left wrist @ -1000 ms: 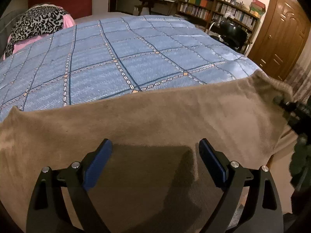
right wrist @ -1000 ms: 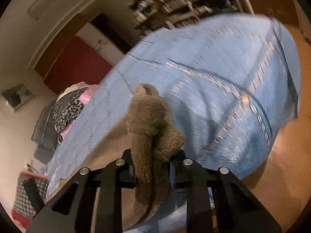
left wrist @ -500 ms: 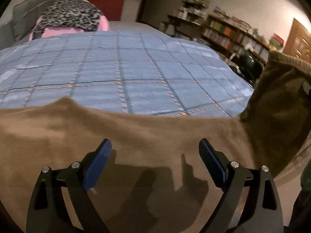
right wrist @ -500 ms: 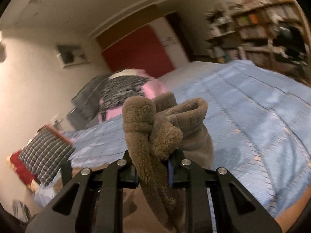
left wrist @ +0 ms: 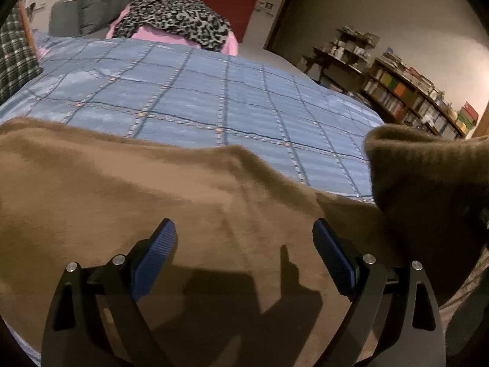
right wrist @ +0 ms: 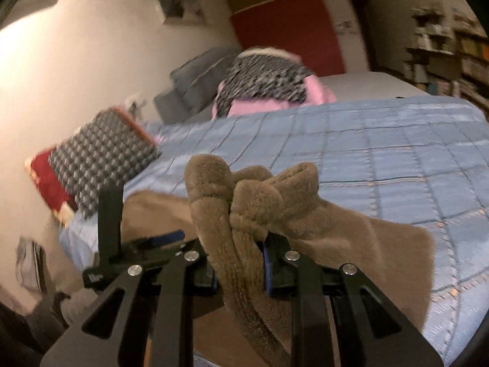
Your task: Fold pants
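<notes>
Brown fleece pants (left wrist: 128,195) lie spread along the near edge of the blue checked bedspread (left wrist: 214,101). My left gripper (left wrist: 244,241) is open and empty, hovering just above the middle of the pants. My right gripper (right wrist: 240,241) is shut on a bunched end of the pants (right wrist: 253,189) and holds it lifted above the flat part (right wrist: 376,244). That lifted end shows at the right of the left wrist view (left wrist: 428,177). The left gripper shows at the left of the right wrist view (right wrist: 146,241).
A leopard-print and pink pile (left wrist: 174,21) and grey pillows (left wrist: 79,15) sit at the far end of the bed. A checked cushion (right wrist: 97,162) lies at the bed's left edge. Bookshelves (left wrist: 412,98) line the right wall.
My right gripper has carried the bunched pants end up and leftward over the flat part. The left wrist view has swung left; the left gripper stays open above the pants.
</notes>
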A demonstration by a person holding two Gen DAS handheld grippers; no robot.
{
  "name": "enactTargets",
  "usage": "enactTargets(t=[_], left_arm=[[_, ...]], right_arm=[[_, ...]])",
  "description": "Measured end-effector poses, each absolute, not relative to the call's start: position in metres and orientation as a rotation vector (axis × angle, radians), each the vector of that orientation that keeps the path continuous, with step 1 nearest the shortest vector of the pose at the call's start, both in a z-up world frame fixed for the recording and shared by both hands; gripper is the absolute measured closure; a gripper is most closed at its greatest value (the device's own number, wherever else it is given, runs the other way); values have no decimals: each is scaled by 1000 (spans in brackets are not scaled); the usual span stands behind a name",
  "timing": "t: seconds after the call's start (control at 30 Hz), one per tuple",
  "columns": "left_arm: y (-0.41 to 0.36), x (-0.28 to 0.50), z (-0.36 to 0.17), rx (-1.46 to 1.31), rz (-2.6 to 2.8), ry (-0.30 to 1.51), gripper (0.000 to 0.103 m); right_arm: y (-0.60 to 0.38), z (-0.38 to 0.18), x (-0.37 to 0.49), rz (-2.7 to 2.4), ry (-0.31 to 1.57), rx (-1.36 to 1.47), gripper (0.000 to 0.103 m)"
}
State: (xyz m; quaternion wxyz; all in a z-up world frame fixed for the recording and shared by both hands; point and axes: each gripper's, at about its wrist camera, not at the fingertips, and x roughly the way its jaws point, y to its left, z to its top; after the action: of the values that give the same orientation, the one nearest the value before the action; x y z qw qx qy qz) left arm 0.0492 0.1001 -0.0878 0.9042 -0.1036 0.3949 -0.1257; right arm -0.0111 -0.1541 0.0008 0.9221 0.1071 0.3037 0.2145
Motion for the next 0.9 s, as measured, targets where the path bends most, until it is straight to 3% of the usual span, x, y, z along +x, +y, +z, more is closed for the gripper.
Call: enactTargets(t=[0.63,0.9], left_arm=[[166,40,-74,-260,-117,767,11],[155,38,-59,-218,-136,761,11]], right_arm=[[-36,-75,7,635,811,18,83],[-34,-91,0,683,874,-3,74]])
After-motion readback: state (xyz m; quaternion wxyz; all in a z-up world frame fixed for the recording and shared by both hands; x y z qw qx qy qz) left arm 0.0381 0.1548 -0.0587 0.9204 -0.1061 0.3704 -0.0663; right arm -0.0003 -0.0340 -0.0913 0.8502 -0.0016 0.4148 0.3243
